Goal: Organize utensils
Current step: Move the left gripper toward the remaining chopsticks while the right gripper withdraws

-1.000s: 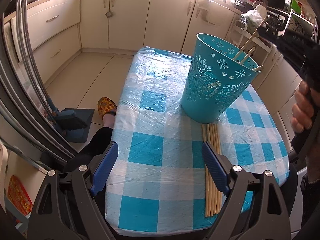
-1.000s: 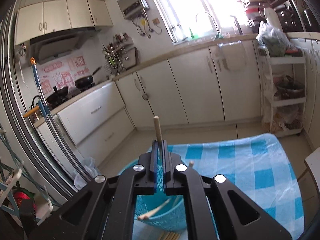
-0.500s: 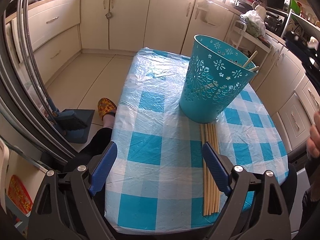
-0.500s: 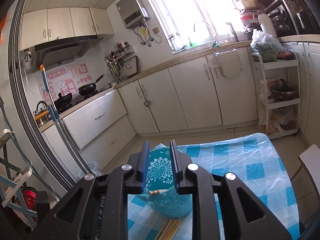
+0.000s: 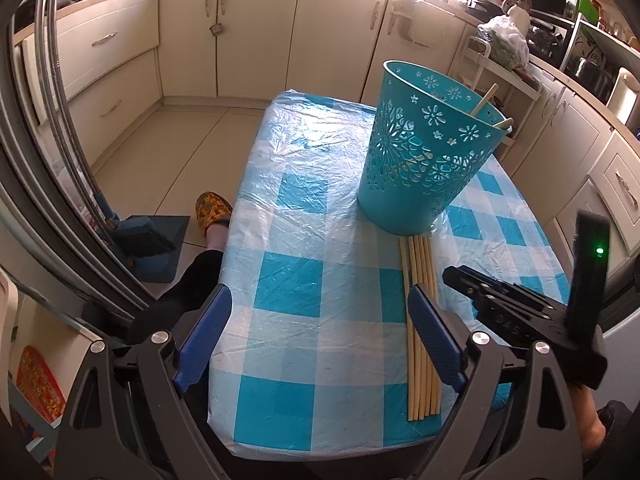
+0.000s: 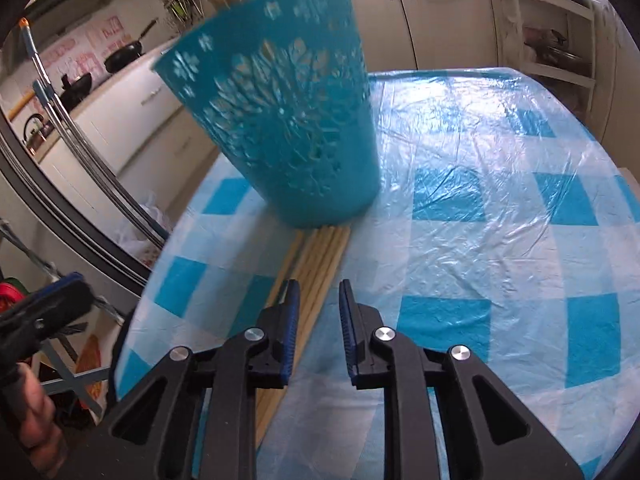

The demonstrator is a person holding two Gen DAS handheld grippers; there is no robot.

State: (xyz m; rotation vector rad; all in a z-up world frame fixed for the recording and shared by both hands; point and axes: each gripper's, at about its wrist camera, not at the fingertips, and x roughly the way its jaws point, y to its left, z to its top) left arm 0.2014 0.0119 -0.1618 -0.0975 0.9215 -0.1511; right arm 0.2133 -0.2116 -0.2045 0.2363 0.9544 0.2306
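Here, the left hand-held gripper (image 5: 316, 336) hovered over the near edge of the checked surface (image 5: 304, 240), its blue fingers spread wide with nothing between them. The teal perforated bin (image 5: 424, 160) stood upright toward two o'clock of that gripper, with two chopsticks in the bin (image 5: 486, 100) leaning against its far rim. A row of loose chopsticks (image 5: 420, 320) lay flat, their far ends touching the bin's base. In the right wrist view, the right hand-held gripper (image 6: 316, 304) hung just above these chopsticks, jaws parted narrowly and empty; the bin was at eleven o'clock.
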